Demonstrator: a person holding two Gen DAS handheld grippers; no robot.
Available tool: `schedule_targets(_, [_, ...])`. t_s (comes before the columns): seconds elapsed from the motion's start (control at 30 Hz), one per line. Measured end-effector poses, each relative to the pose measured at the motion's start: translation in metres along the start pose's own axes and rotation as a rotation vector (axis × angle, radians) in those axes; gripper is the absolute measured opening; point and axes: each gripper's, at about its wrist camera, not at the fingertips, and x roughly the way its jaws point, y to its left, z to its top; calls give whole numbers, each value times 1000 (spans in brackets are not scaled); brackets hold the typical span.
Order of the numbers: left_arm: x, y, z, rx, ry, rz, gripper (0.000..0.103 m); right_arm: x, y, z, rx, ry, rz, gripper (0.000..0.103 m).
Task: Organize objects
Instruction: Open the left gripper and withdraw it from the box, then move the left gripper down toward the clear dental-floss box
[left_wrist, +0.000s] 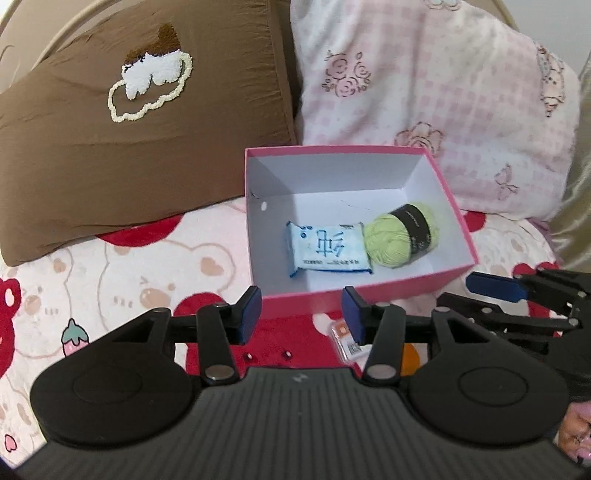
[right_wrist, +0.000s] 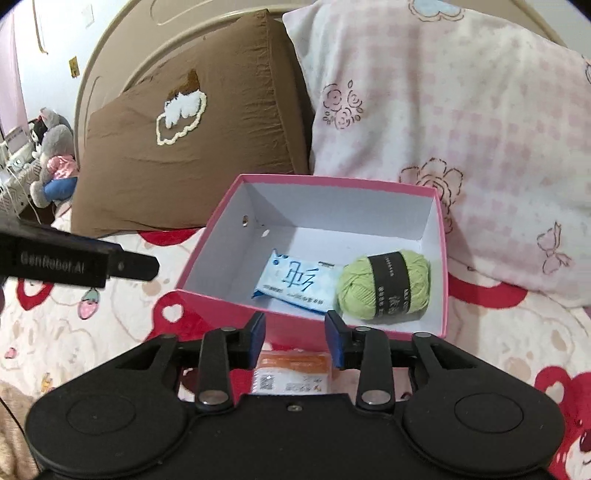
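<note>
green yarn ball (right_wrist: 384, 282) inside pink box (right_wrist: 218, 236)

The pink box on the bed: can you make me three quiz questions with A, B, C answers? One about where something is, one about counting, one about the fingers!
1. Where is the green yarn ball?
A. Inside the pink box
B. On the brown pillow
C. Between the right gripper's fingers

2. How many things lie inside the box?
A. None
B. Two
C. Five

3. What are the right gripper fingers doing?
A. Squeezing the yarn
B. Pinching the box wall
C. Standing apart, holding nothing

Answers:
1. A, the yarn rests on the box's white floor, at its right side.
2. B, only the yarn and the blue-and-white packet beside it are in there.
3. C, a gap shows between the blue pads; the orange-and-white packet lies on the blanket below them, ungripped.
</note>
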Motion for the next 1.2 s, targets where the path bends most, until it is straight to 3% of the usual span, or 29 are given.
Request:
schedule_targets(0.13, [-9,1,-11,-8,9,-2,49,-13,6,-3,-15,15,25,45])
schedule_targets(0.23, [-15,3,-19,-28,22,-18,50,-18,4,-8,19,81,64,48])
schedule_targets(0.33, [-27,0,-27,-19,-12,-27,50,-27,5,-16,5,108,88,50])
schedule_targets(0.5, [-37,1,-37,-24,-2,-71,50,-47,4,-29,-43,105,62,56])
schedule_targets(0.63, [-35,-7,-42,19,-11,-24,50,-59,2,-39,-75,96,52,59])
schedule_targets(0.7, [-32,-11,-47,27,5,-41,50,-63,3,-45,-92,85,43,67])
schedule_targets(0.87, [-28,-19,-60,26,47,-86,51,-71,7,-58,-132,76,45,70])
schedule_targets(1.0, [-32,-26,-71,36,56,-108,54,-73,12,-65,-150,105,54,80])
schedule_targets(1.2, [-29,-38,-77,42,68,-140,59,-77,20,-76,-186,113,60,84])
